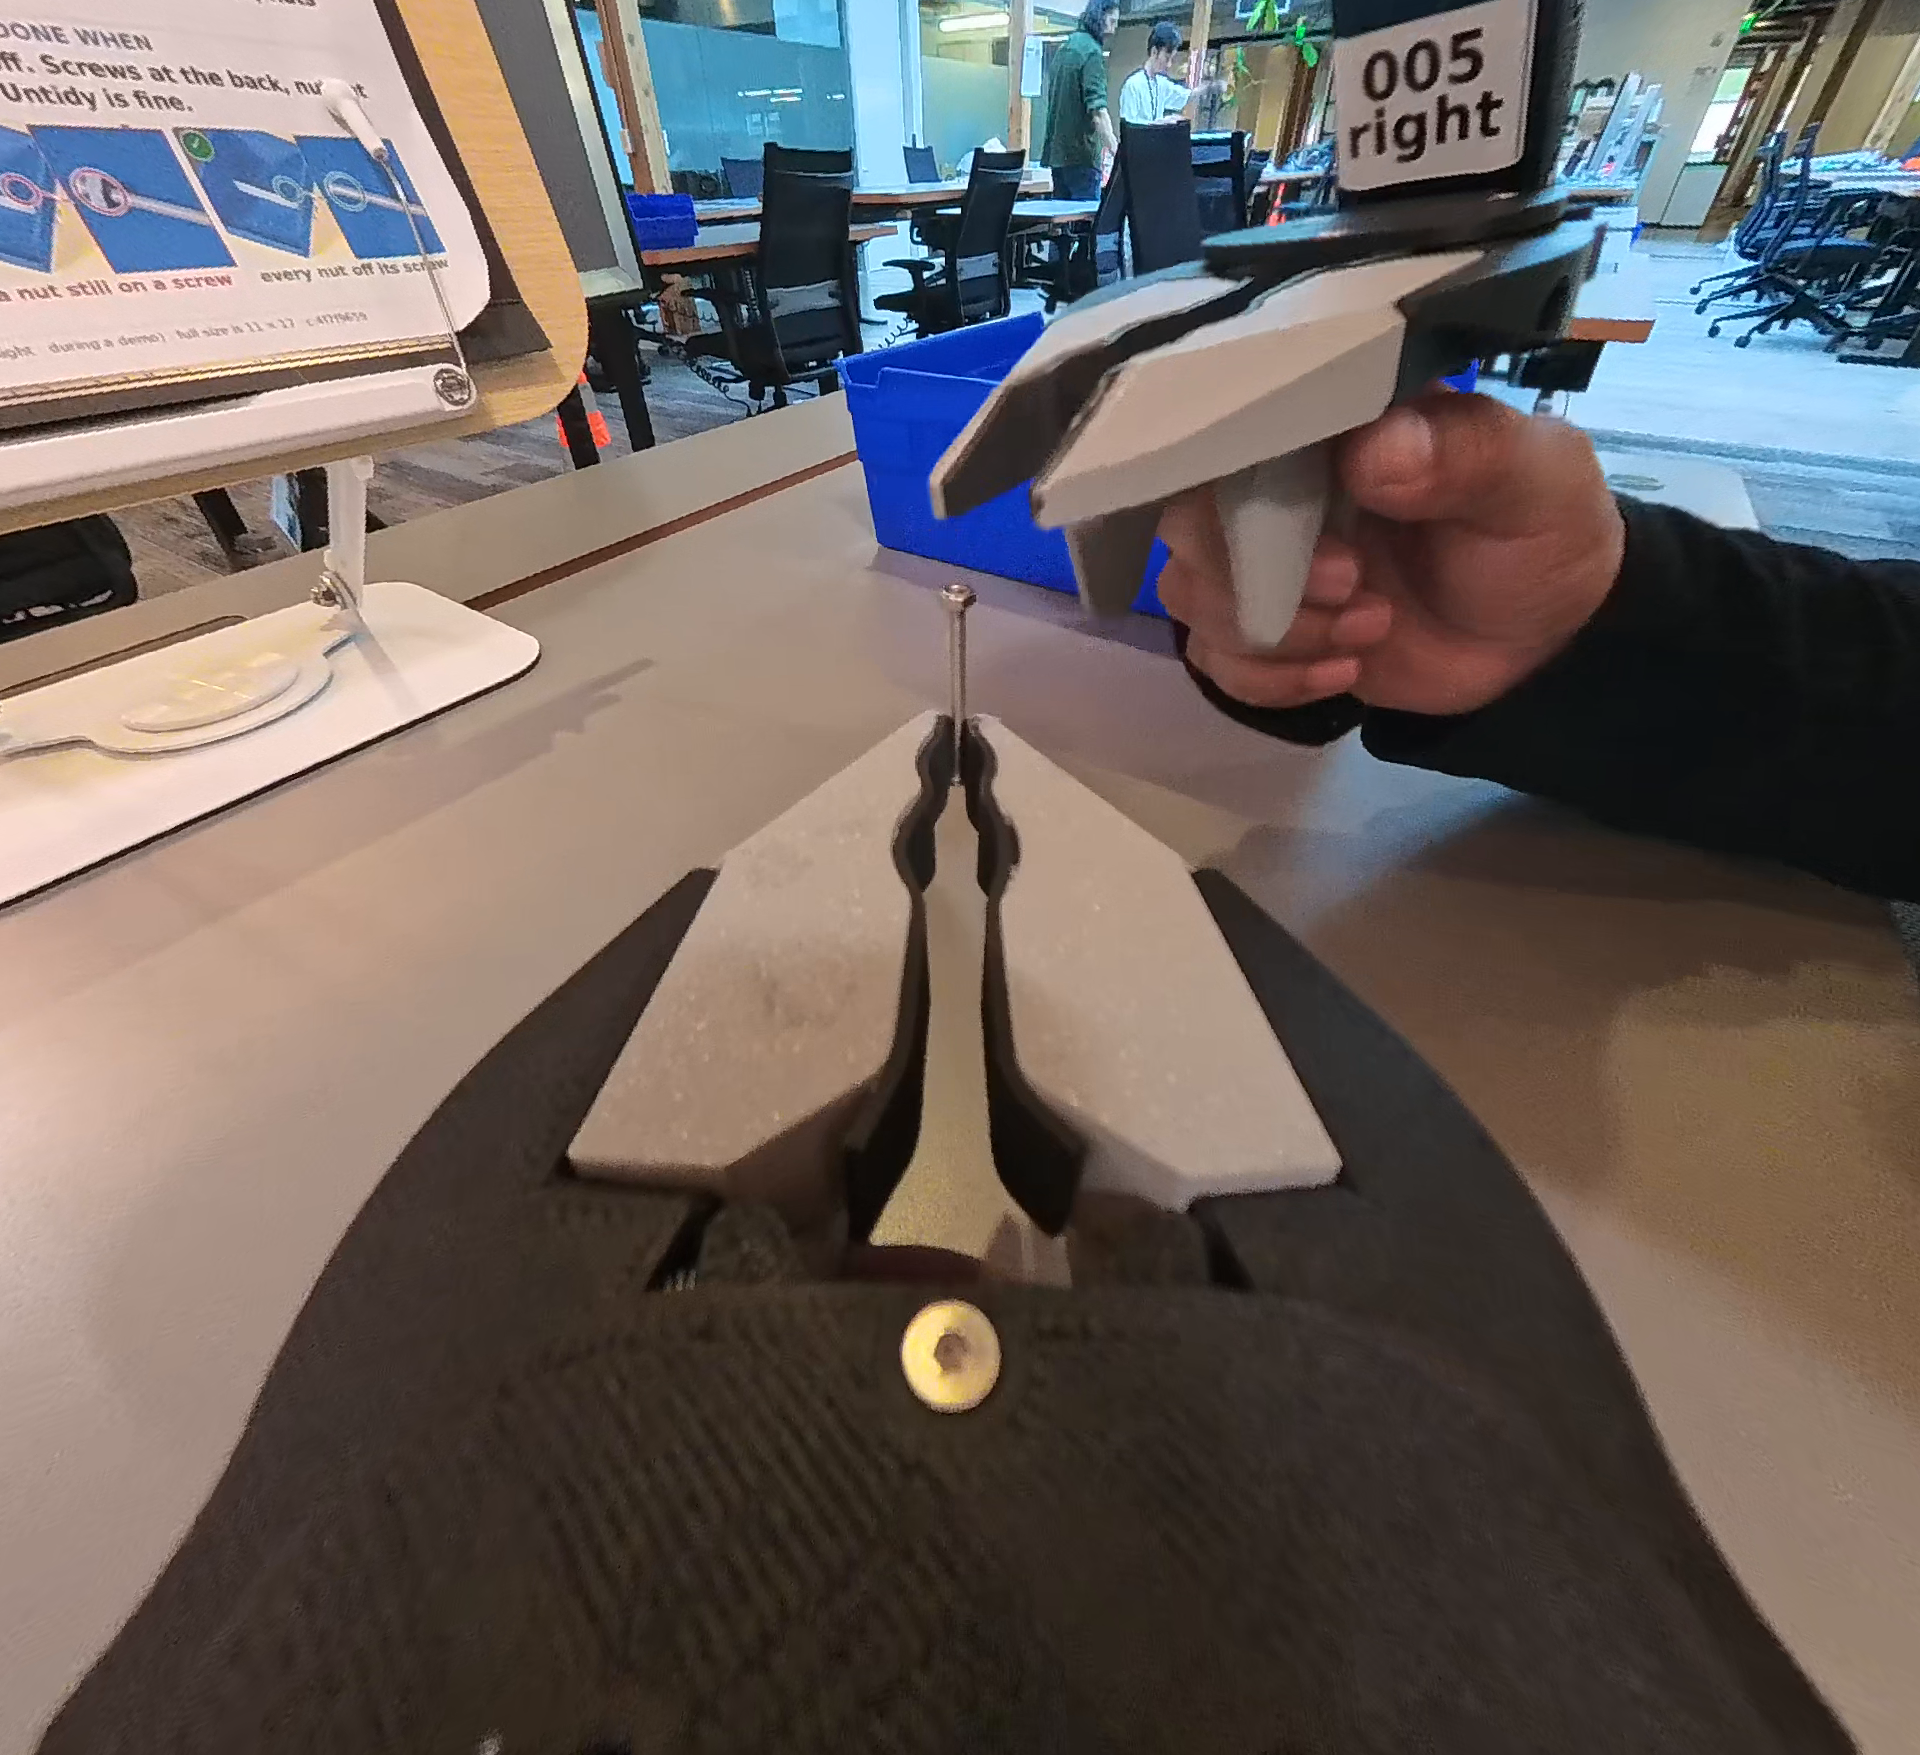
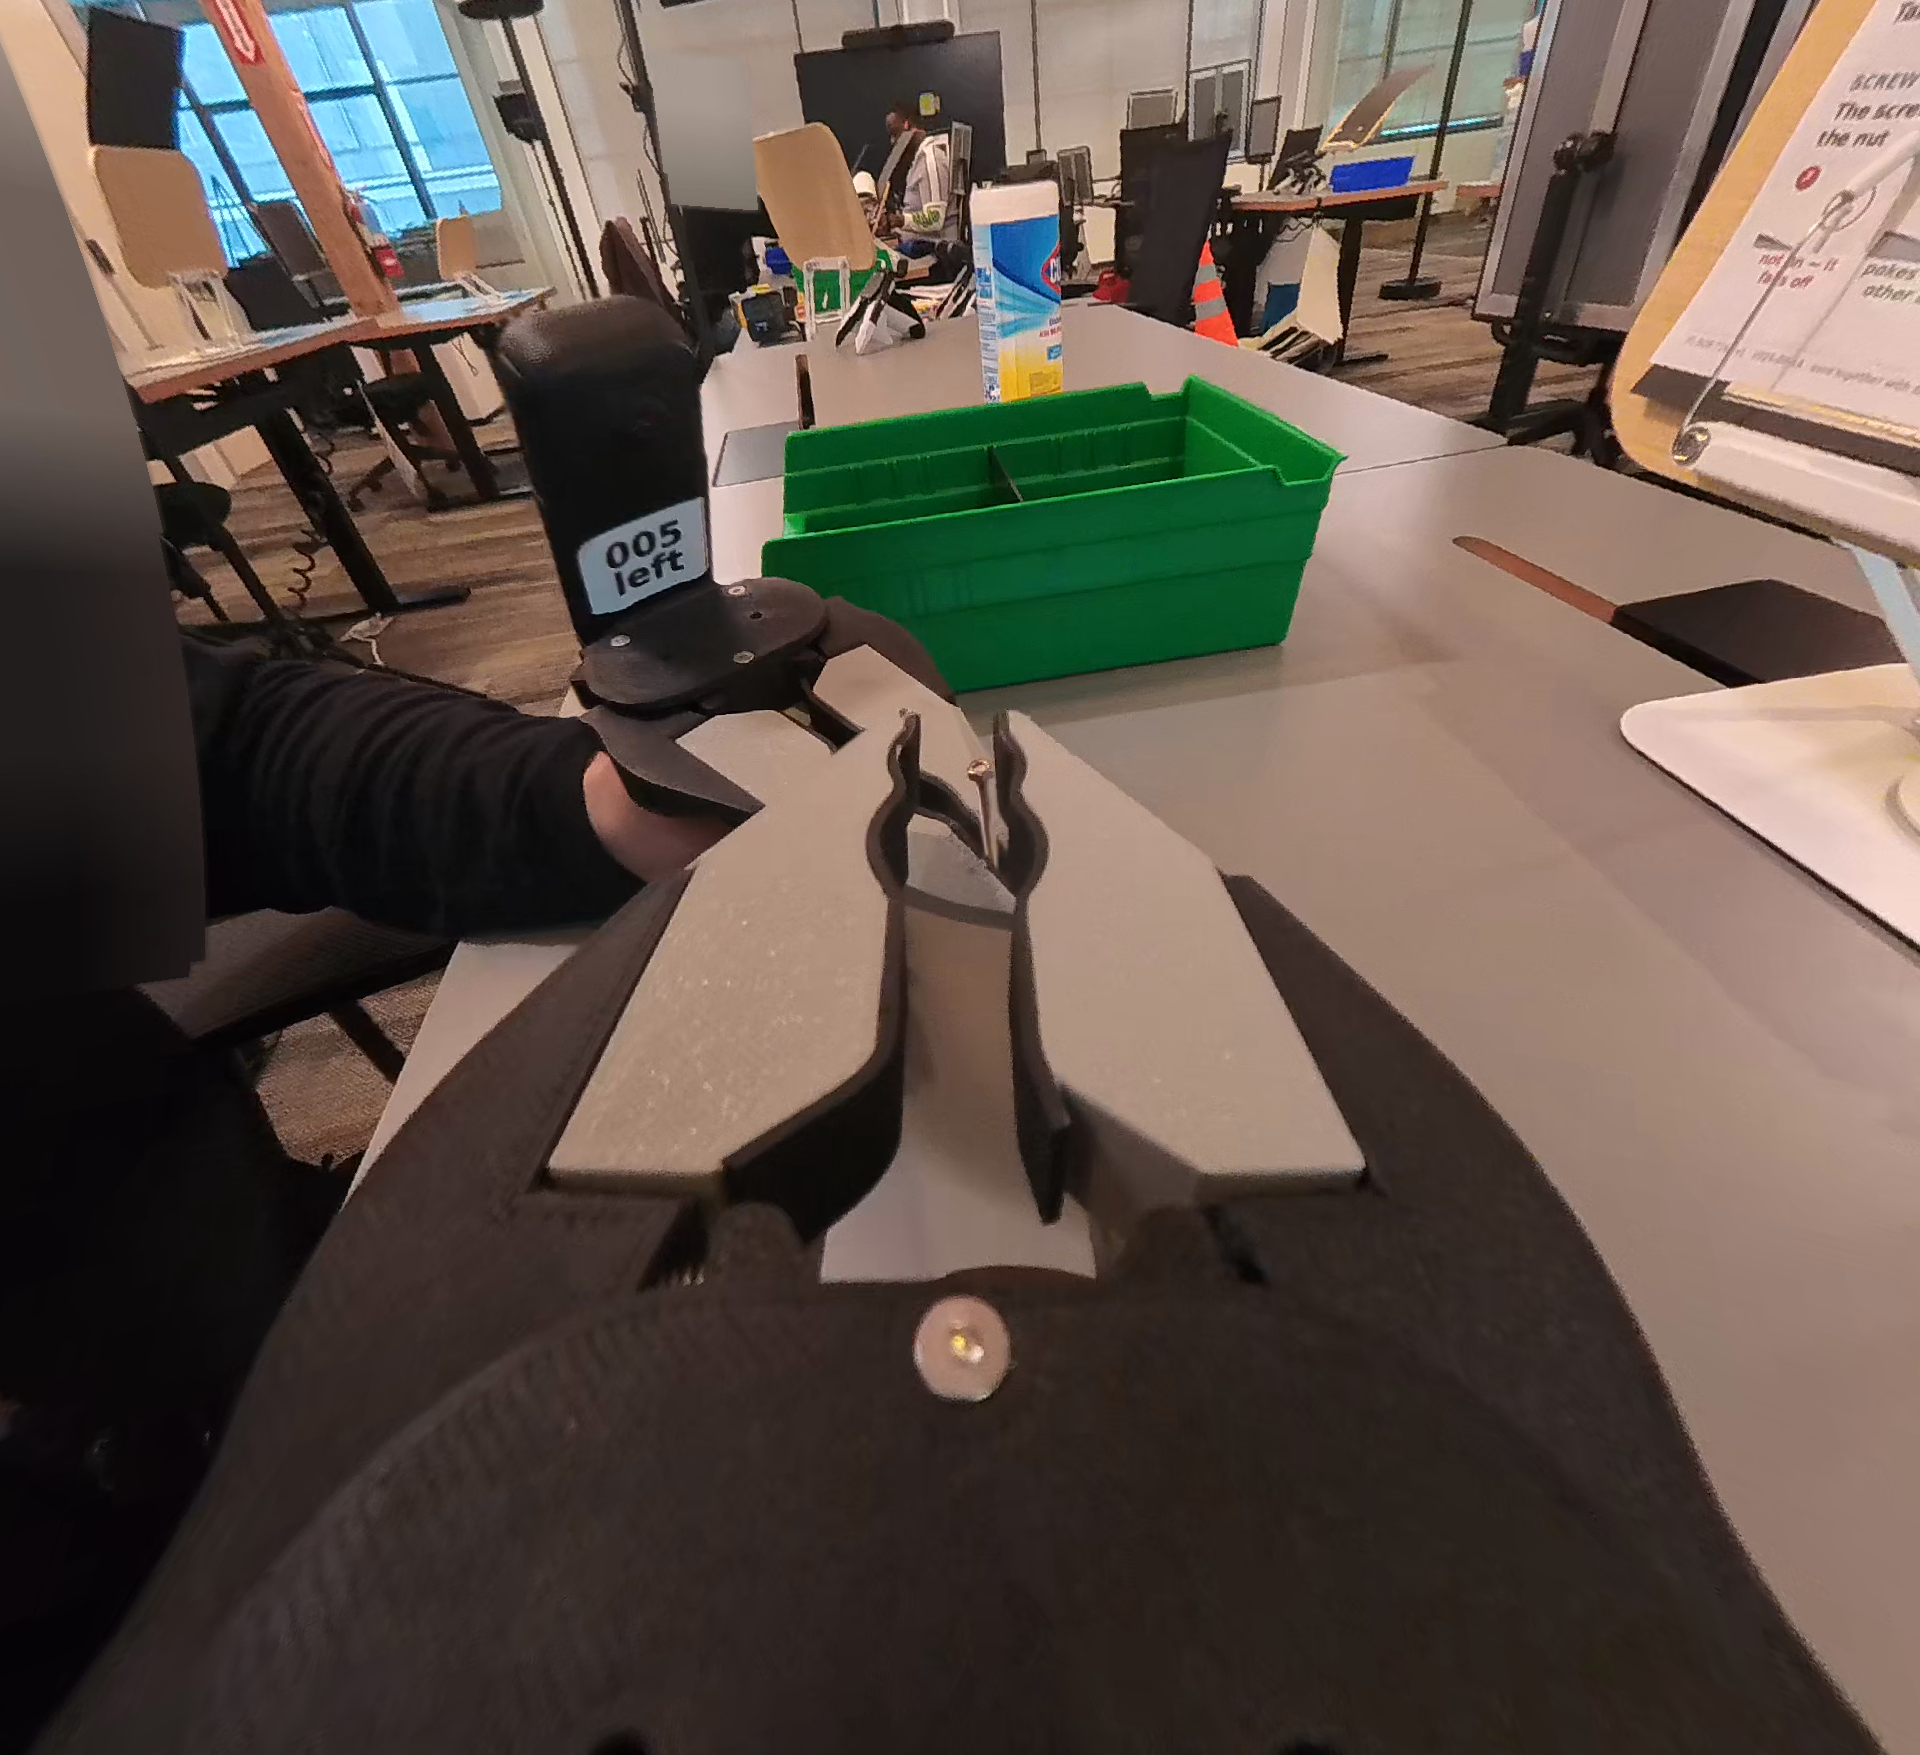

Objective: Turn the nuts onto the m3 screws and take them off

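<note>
Nearest, in the left wrist view, the left gripper (image 1: 956, 737) has its two grey fingers pressed together at the tips, clamped on the lower end of a thin silver screw (image 1: 956, 666). The screw stands upright out of the fingertips, its small head at the top, above the grey table (image 1: 520, 874).

Just beyond it and up to the right, the right gripper (image 1: 992, 484) hangs in the air, tilted down toward the screw head, apart from it. A hand (image 1: 1455, 562) in a dark sleeve holds its grip. Seen in the right wrist view, the right gripper (image 2: 951, 739) has its fingers spread a little, with a gap between the tips. The screw (image 2: 985, 806) shows in that gap, below it, with the left gripper beneath. I cannot make out a nut on the screw or in either tool.

Farther back on the table, a blue bin (image 1: 935, 438) sits behind the right gripper. To the far left stands a white stand holding an instruction sheet (image 1: 208, 147). In the right wrist view a green bin (image 2: 1039, 542) with dividers rests on the table, and a wipes canister (image 2: 1016, 292) stands behind it.
</note>
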